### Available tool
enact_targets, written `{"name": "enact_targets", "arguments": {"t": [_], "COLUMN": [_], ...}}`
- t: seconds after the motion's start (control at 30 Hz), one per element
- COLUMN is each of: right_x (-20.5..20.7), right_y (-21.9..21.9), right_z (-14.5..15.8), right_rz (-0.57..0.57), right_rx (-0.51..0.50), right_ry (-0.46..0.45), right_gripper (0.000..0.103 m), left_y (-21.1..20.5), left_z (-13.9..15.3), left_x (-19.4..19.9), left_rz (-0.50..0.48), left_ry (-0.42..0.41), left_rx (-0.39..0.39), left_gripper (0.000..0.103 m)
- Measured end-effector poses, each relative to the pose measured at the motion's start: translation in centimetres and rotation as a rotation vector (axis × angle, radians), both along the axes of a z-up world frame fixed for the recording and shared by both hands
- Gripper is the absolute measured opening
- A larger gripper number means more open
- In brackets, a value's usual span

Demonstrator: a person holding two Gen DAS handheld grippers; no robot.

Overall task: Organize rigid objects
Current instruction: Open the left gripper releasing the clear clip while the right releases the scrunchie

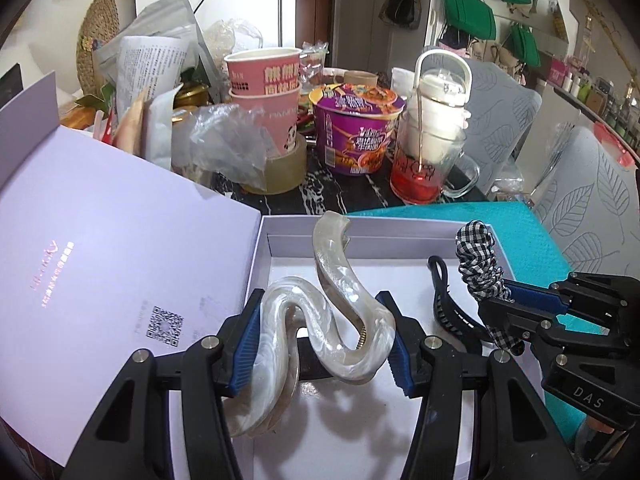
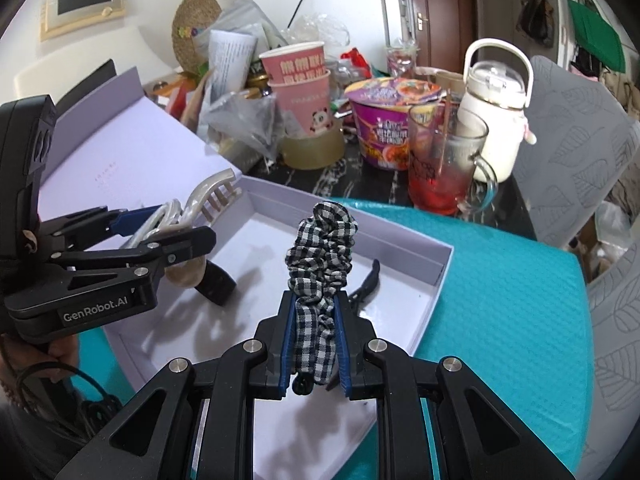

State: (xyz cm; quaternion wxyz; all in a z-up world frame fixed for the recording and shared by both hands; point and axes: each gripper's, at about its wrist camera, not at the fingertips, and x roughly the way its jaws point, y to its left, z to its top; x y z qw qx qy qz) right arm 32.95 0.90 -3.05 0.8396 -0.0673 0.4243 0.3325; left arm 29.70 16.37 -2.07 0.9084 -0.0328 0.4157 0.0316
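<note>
My left gripper (image 1: 320,344) is shut on a wavy pearl-white hair claw (image 1: 332,312) and holds it over the open white box (image 1: 360,226); the claw also shows in the right wrist view (image 2: 192,210). My right gripper (image 2: 316,344) is shut on a black-and-white gingham scrunchie clip (image 2: 320,264) above the same box (image 2: 436,276); it shows at the right of the left wrist view (image 1: 480,268). A black hair claw (image 1: 448,308) lies inside the box, also seen in the right wrist view (image 2: 366,284). A dark clip (image 2: 216,284) lies under the left gripper.
The box's lilac lid (image 1: 100,264) leans open at the left. The box sits on a teal mat (image 2: 500,300). Behind stand a tape roll (image 1: 280,172), pink paper cups (image 1: 264,92), a purple noodle bowl (image 1: 356,128), a glass mug (image 1: 428,160) and a white kettle (image 2: 496,112).
</note>
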Motion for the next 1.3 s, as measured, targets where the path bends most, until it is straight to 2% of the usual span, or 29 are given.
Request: {"name": "enact_targets", "arguments": {"t": [0.27, 0.57, 0.97, 1.3], "right_x": [0.8, 1.3, 1.4, 1.0], "right_y": [0.4, 0.6, 0.8, 0.3], "right_z": [-2.0, -3.2, -3.0, -1.7], "right_rz": [-0.012, -0.032, -0.051, -0.078], "right_rx": [-0.056, -0.094, -0.102, -0.089], "right_ry": [0.049, 0.071, 0.068, 0.046], "right_gripper": [0.018, 0.02, 0.025, 0.03], "left_y": [0.3, 0.0, -0.2, -0.6], "left_z": [-1.9, -2.3, -2.5, -0.4], "left_x": [0.9, 1.1, 1.6, 0.3], "left_rz": [0.006, 0.017, 0.032, 0.037], "left_ry": [0.066, 0.077, 0.109, 0.065], "left_rx": [-0.012, 0.034, 0.062, 0.055], "left_gripper": [0.054, 0.054, 0.055, 0.055]}}
